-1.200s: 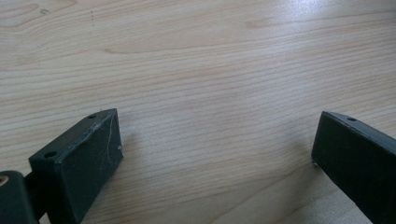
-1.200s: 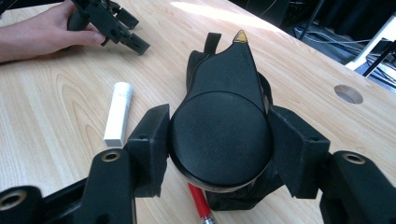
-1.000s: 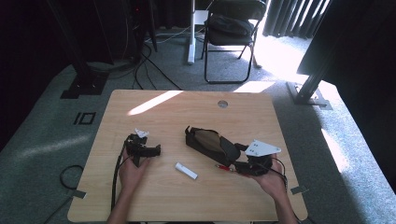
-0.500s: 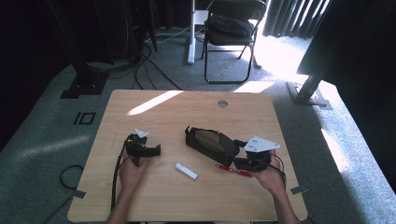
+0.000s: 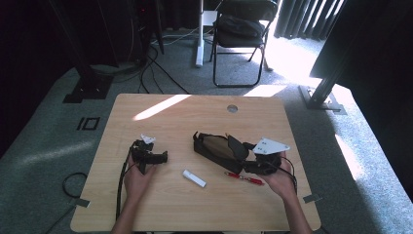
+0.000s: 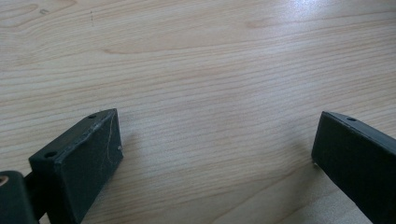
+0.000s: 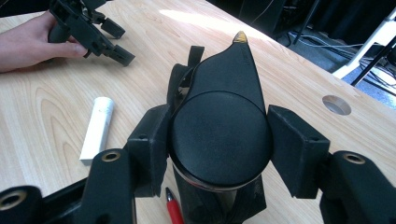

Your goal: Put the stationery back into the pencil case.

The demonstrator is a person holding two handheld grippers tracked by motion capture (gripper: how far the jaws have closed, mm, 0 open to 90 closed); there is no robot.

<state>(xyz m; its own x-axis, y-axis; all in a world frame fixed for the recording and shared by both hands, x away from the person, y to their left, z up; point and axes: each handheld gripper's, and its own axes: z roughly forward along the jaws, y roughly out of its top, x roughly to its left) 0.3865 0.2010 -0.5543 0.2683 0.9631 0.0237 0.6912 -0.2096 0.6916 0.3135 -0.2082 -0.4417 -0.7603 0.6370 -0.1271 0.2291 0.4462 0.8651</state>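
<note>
Two grippers are at work on the wooden counter (image 5: 160, 126). The right gripper (image 7: 218, 154) has its two black jaws on either side of a black case (image 7: 219, 135). The round end of the case sits right between them. Both jaws press against its sides, so the gripper is holding the case. The case lies on the counter and stretches away from the gripper, with a small yellow tip at its far end. From above, its lid is open and a brown inside shows.

A red pen (image 7: 173, 212) lies just under the right gripper, beside the case. A white stick (image 7: 97, 129) lies on the counter to the left of the jaws, near but not touching.

The left gripper (image 6: 217, 154) is well apart from the case, resting in the person's left hand (image 5: 138, 178). Its jaws stand wide apart with bare wood between them. It holds nothing.

A round hole (image 5: 232, 108) sits in the counter far beyond the right gripper.
</note>
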